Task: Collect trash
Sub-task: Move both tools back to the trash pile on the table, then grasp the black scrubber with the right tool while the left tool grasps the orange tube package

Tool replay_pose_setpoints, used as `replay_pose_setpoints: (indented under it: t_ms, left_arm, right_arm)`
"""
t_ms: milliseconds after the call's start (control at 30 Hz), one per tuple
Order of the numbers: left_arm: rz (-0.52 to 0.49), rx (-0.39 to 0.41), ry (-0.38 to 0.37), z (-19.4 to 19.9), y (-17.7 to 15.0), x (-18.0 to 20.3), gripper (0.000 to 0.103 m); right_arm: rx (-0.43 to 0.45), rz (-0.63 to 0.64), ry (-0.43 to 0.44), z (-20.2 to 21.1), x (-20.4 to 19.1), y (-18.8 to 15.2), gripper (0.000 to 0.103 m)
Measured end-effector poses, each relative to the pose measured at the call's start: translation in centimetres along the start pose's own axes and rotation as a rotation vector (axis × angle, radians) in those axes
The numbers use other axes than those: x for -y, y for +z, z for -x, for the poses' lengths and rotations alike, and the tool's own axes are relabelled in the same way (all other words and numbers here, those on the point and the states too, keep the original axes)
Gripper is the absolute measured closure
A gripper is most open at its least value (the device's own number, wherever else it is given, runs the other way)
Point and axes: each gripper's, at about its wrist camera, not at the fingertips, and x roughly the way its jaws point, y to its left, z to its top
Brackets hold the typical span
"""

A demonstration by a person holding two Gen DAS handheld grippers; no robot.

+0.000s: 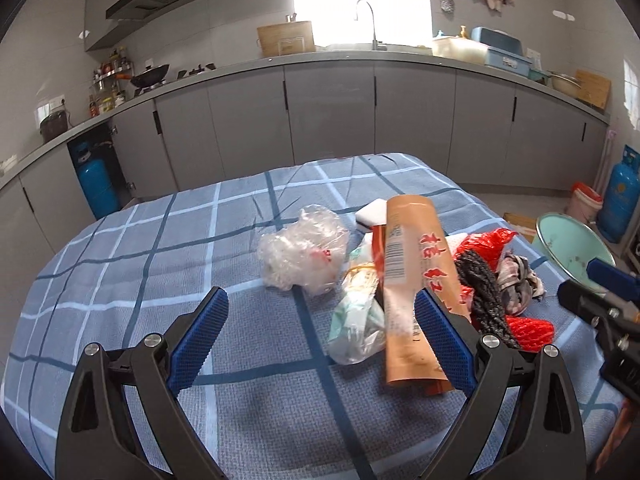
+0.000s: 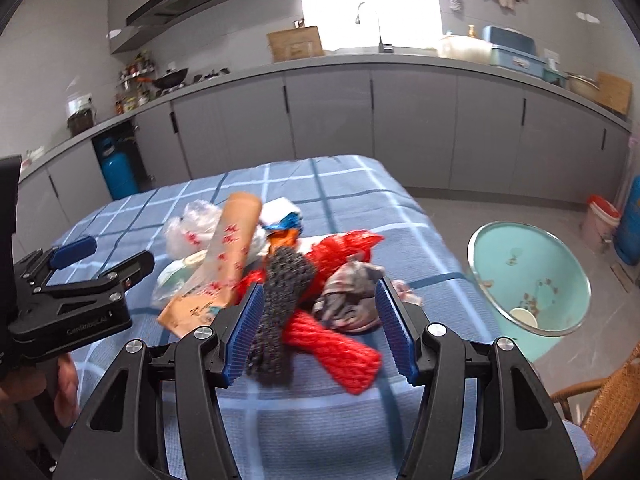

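Two hand-held tools over a bench (image 1: pixel 120 264) covered with a blue checked cloth, in a kitchen with grey cabinets. The left tool (image 1: pixel 320 322) was released, its blue pads spread wide with nothing clasped; its right pad stood just beside a tan paper sleeve (image 1: pixel 412 280) printed with red characters. The right tool (image 2: pixel 320 316) was likewise unclenched, its pads parted and pressing on nothing; between them lay a dark grey mesh scrubber (image 2: pixel 280 308), a red foam net (image 2: pixel 340 348) and a crumpled greyish wrapper (image 2: pixel 348 296). The trash formed one loose heap on the right half of the bench: a crumpled clear plastic bag (image 1: pixel 304 252), a pale green plastic packet (image 1: pixel 356 320), a white block (image 1: pixel 370 214) and a red plastic bag (image 2: pixel 344 246). A turquoise basin (image 2: pixel 532 276) stood on the floor beside the bench. A hand (image 2: pixel 66 384) gripped the left tool's handle.
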Motion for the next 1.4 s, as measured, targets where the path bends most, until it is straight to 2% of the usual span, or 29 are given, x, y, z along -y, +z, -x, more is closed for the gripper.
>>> replay_pose_setpoints:
  t_ms: [500, 533, 600, 667, 733, 1133, 1400]
  left_arm:
    - [0.048, -0.009, 0.014, -0.4, -0.8, -1.3, 0.010]
    - [0.050, -0.009, 0.011, -0.4, -0.9, -1.4, 0.010]
    - [0.048, -0.012, 0.006, -0.4, -0.9, -1.3, 0.010]
    - [0.048, -0.015, 0.001, -0.5, -1.0, -1.2, 0.010]
    - [0.046, -0.013, -0.006, -0.3, -0.9, -1.0, 0.010]
    - [-0.014, -0.003, -0.025, 0.2, -0.4, 1.7, 0.010]
    - [-0.087, -0.016, -0.047, -0.5, -0.4, 4.7, 0.010]
  right_arm:
    - [-0.094, 0.092, 0.040, -3.5, -3.5, -1.8, 0.046]
    - [-0.101, 0.098, 0.037, -3.8, -3.7, -1.9, 0.049]
    - [-0.123, 0.102, 0.050, -4.2, -3.7, -2.2, 0.065]
    - [-0.146, 0.109, 0.060, -4.5, -3.9, -2.4, 0.087]
    - [-0.151, 0.112, 0.073, -4.5, -4.0, -2.7, 0.091]
    - [-0.023, 0.068, 0.053, -0.9, -2.0, -1.9, 0.093]
    - [0.002, 0.020, 0.033, -0.2, -0.2, -1.8, 0.093]
